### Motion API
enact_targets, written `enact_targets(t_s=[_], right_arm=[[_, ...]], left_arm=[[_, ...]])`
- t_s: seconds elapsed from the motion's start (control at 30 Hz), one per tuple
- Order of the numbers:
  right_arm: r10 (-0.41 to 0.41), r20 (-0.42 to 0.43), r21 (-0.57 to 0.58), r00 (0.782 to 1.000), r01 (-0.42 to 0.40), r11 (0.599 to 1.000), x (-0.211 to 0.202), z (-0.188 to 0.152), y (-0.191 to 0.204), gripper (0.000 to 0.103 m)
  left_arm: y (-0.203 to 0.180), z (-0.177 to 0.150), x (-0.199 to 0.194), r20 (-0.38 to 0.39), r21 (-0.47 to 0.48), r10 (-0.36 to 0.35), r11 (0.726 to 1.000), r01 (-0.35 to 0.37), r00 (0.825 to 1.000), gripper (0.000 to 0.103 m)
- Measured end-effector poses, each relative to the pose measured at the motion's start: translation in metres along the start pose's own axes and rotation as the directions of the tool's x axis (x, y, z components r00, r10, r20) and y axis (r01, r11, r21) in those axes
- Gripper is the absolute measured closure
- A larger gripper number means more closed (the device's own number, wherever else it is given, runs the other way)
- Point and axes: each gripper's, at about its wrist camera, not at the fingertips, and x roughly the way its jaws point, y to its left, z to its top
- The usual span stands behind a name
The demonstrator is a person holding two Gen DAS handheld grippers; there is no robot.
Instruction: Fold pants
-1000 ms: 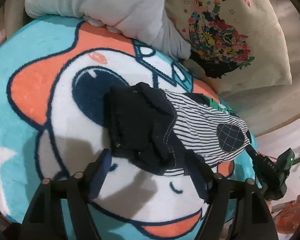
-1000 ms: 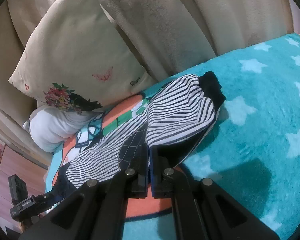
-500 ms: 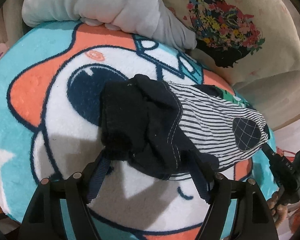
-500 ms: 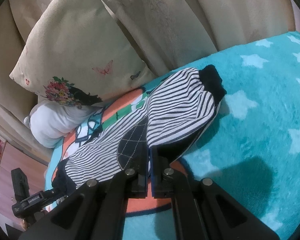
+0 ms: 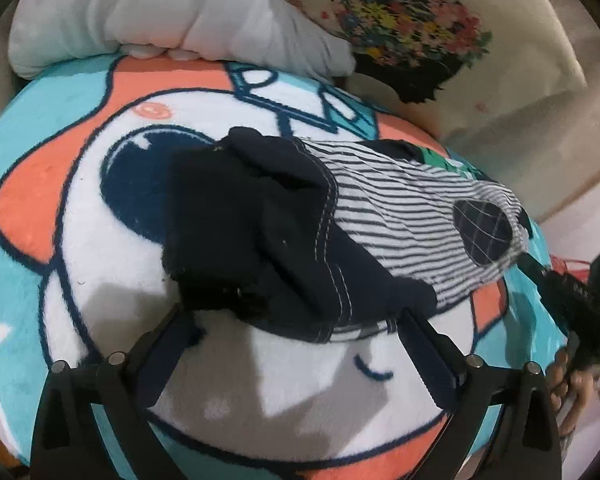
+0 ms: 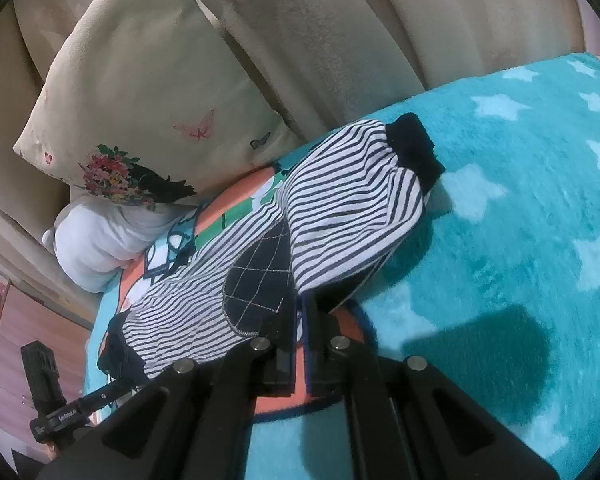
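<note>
Striped pants [image 5: 380, 216] with a navy waistband [image 5: 240, 232] and a checked knee patch [image 5: 484, 228] lie on a cartoon blanket [image 5: 100, 320]. My left gripper [image 5: 298, 326] is at the waistband's near edge, its jaws opening wide; the dark cloth lies between the fingertips and the pads do not press on it. My right gripper [image 6: 300, 312] is shut on the pants [image 6: 340, 208] beside the knee patch [image 6: 260, 280]. From there the striped leg folds away to its navy cuff [image 6: 414, 148]. The right gripper [image 5: 540, 276] also shows at the right in the left wrist view.
A white pillow [image 5: 160, 8] and a floral cushion [image 5: 440, 40] lie at the blanket's far edge. Beige curtain folds [image 6: 340, 20] hang behind. Teal star-patterned blanket [image 6: 520, 240] stretches right of the pants. A hand [image 5: 572, 384] holds the right gripper.
The left jaws have spread wider, away from the dark waistband, and the left gripper has shifted slightly along the blanket. The right gripper keeps its hold, unmoved.
</note>
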Motion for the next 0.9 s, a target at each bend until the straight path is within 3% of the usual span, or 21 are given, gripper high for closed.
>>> enact_targets(t_s=[0.13,0.27,0.33,0.5,0.73,0.9], right_arm=[[0.007,-0.005,-0.008,1.0,-0.007,1.0,0.001,-0.002,0.003,0.099],[0.026,-0.019,-0.011,0.999,-0.026,1.0,0.002,-0.007,0.006,0.099],[0.035,-0.024,-0.015,0.999,-0.035,0.999,0.001,-0.009,0.006,0.099],[0.055,-0.03,-0.014,0.998,-0.056,0.998,0.002,-0.011,0.007,0.099],[0.074,-0.034,0.015,0.997,-0.074,0.997,0.002,-0.013,0.003,0.094],[0.101,-0.034,0.006,0.994,-0.101,0.995,-0.002,-0.015,0.004,0.089]], left_arm=[[0.006,0.0,-0.007,-0.04,-0.025,-0.069,0.997,0.068,0.997,0.001],[0.026,0.004,-0.023,0.046,-0.144,-0.187,0.971,0.191,0.981,0.001],[0.03,0.005,-0.026,0.047,-0.171,-0.21,0.961,0.215,0.976,0.001],[0.026,0.007,-0.018,0.005,-0.229,-0.372,0.903,0.363,0.928,0.001],[0.004,0.013,-0.01,-0.026,-0.238,-0.434,0.878,0.416,0.9,0.007],[0.008,0.016,-0.015,0.0,-0.244,-0.444,0.869,0.431,0.896,0.007]])
